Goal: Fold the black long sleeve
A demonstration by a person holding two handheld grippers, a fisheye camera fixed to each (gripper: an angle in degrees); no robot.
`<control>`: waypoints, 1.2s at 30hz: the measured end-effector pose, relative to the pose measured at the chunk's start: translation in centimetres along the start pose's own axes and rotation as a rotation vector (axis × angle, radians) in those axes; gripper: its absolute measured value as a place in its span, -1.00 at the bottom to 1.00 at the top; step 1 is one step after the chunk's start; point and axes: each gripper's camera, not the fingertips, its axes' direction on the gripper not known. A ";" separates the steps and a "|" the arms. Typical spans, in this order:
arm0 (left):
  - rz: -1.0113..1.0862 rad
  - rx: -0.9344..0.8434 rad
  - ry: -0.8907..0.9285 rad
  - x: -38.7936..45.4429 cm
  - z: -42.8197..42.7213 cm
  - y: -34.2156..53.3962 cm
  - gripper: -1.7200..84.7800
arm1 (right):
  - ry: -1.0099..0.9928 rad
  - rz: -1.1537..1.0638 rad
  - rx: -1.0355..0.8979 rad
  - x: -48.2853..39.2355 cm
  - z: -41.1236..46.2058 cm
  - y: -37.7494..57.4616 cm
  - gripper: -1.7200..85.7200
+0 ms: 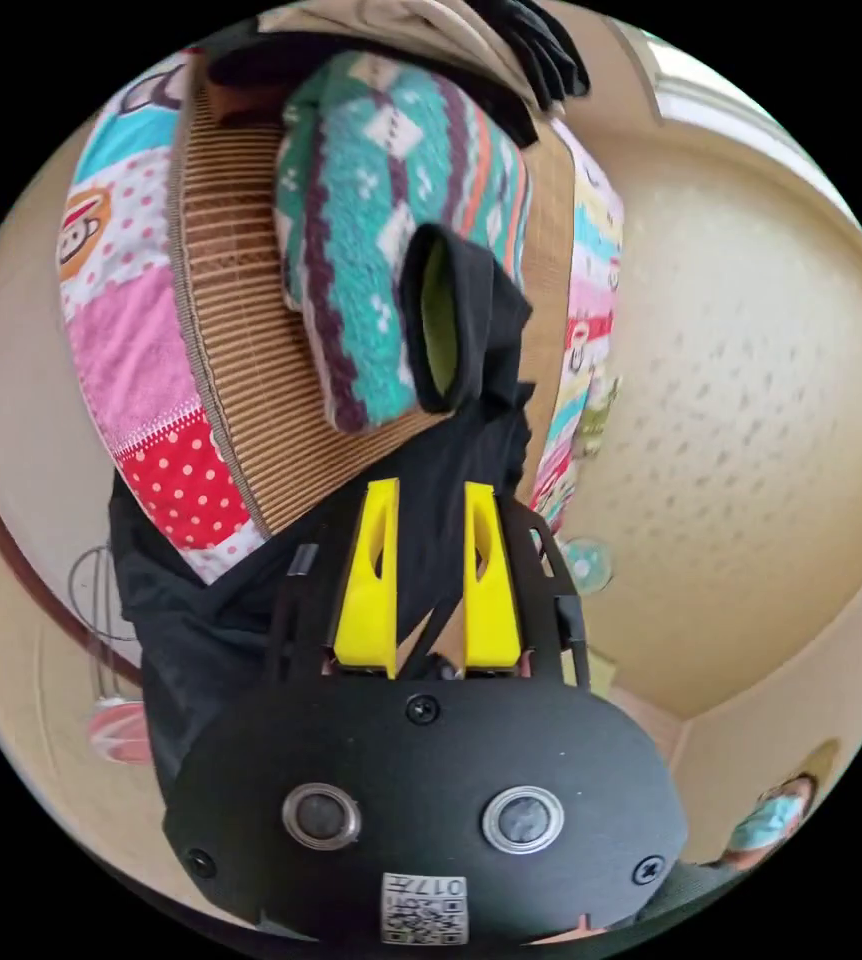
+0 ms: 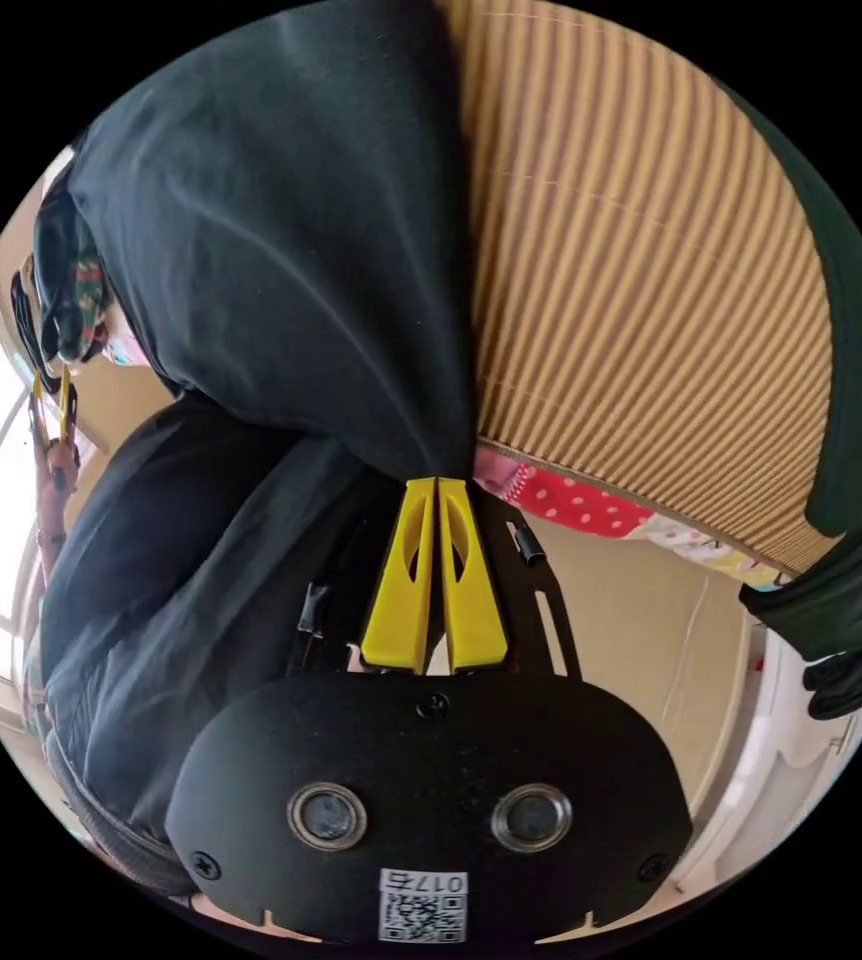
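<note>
The black long sleeve (image 1: 201, 620) hangs in front of the bed in the left gripper view. A strip of it runs up between my left gripper's (image 1: 431, 490) yellow jaws to an open cuff (image 1: 451, 320) with a green lining. Those jaws stand a little apart with the bunched cloth pressed between them. In the right gripper view my right gripper (image 2: 437, 482) is shut, its tips pinching an edge of the black long sleeve (image 2: 281, 250), which drapes wide above and to the left. The left gripper (image 2: 51, 400) shows small at the far left, held by a hand.
A striped woven mat (image 2: 641, 280) lies over a patchwork quilt (image 1: 141, 340) on the bed. A teal patterned fleece (image 1: 381, 190) sits on the mat. A dark green garment (image 2: 861, 450) hangs off the mat's edge. A person in a mask (image 1: 766, 825) is nearby.
</note>
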 end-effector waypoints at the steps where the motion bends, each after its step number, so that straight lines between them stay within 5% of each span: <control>1: -0.067 0.043 0.027 -0.4 -1.0 -0.7 -0.67 | -0.031 0.027 0.015 1.5 -0.4 1.0 -0.95; 7: -0.235 0.022 -0.099 -0.9 -1.9 -2.0 -0.76 | -0.218 0.132 0.080 8.2 -0.1 6.4 -0.95; 14: -0.095 0.082 -0.099 2.6 -5.6 0.3 -0.87 | -0.364 0.203 0.118 14.4 3.6 12.5 -0.95; 21: 0.530 0.197 -0.148 20.6 -6.3 3.9 -0.87 | -0.708 0.275 0.288 20.5 7.7 18.2 -0.95; 26: 1.063 -0.037 -0.155 32.7 4.4 13.2 -0.87 | -1.163 0.403 0.531 25.6 11.6 22.8 -0.95; 28: 1.225 -0.262 -0.112 34.4 11.8 18.5 -0.84 | -1.327 0.444 0.630 26.8 13.1 24.1 -0.94; 33: 1.228 -0.609 -0.129 30.1 23.1 25.4 -0.68 | -1.707 0.509 0.879 27.9 17.3 26.1 -0.87; 36: 1.195 -0.740 -0.229 25.0 26.2 27.7 -0.76 | -1.856 0.556 0.946 27.8 19.9 26.4 -0.76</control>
